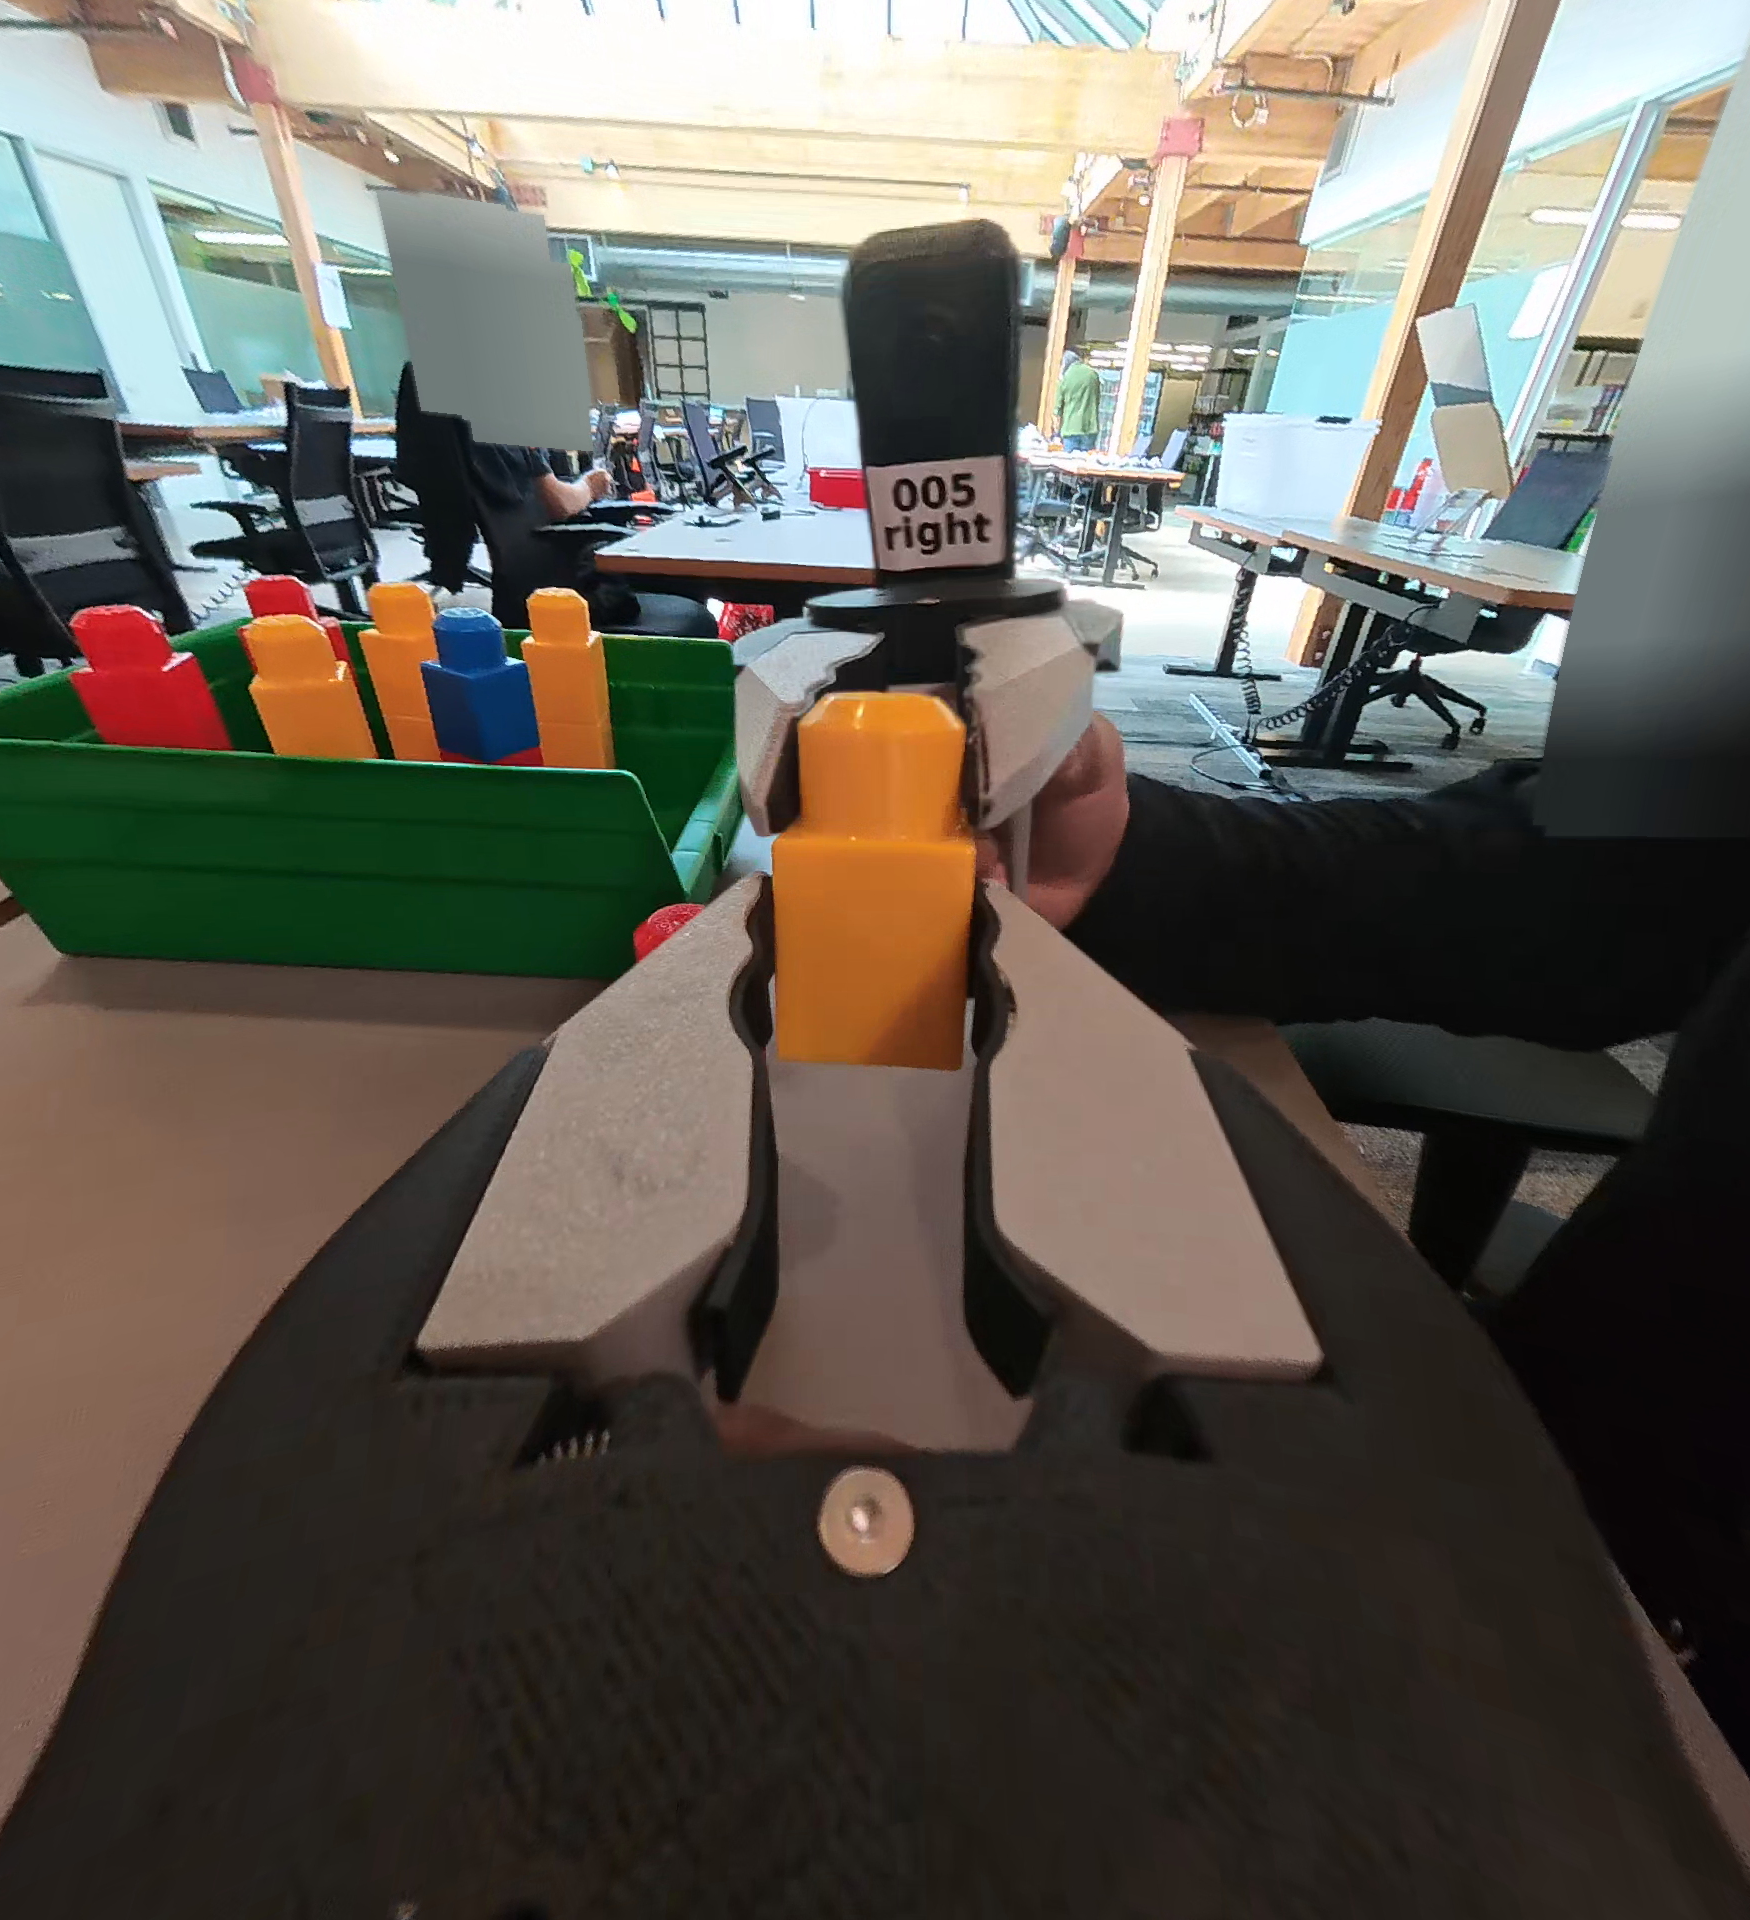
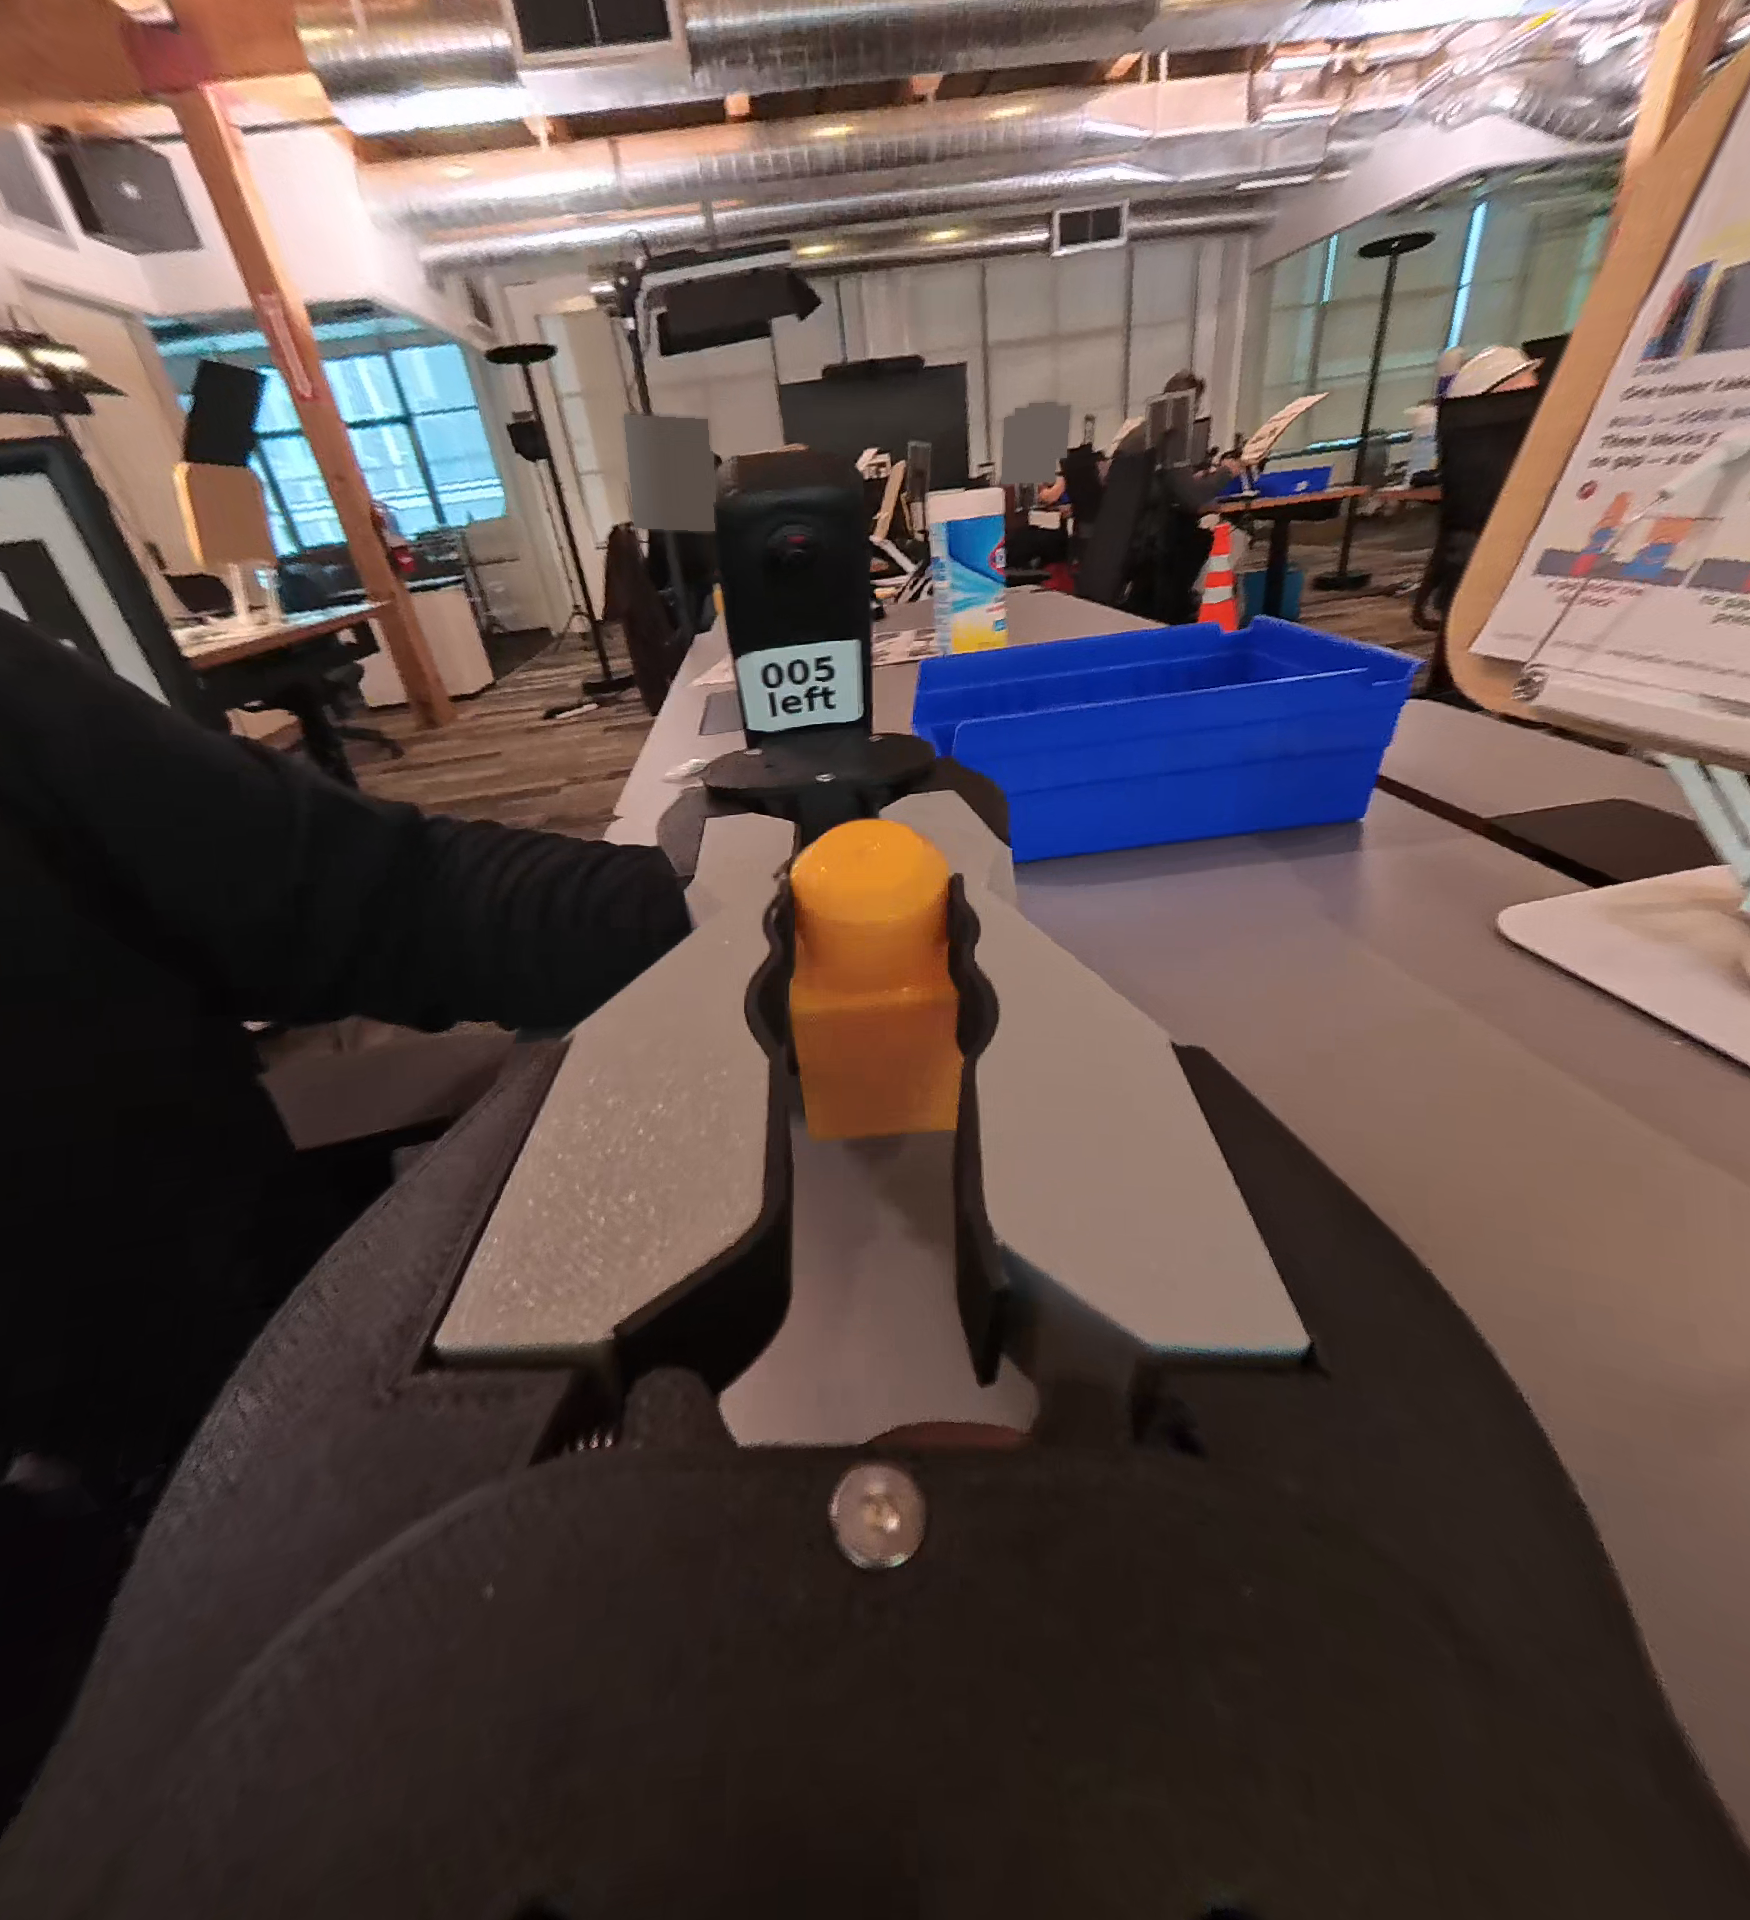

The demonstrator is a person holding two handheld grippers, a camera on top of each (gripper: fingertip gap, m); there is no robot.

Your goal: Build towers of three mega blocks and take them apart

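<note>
Here, my left gripper clamped on body of orange block, pads pressed on both sides, block upright and lifted off table. My right gripper faces it from opposite side, jaws narrowly apart around same block's stud; whether its pads press, I cannot tell. Green bin just beside, holding upright red, orange, blue blocks. Blue bin stands farther along table
</note>
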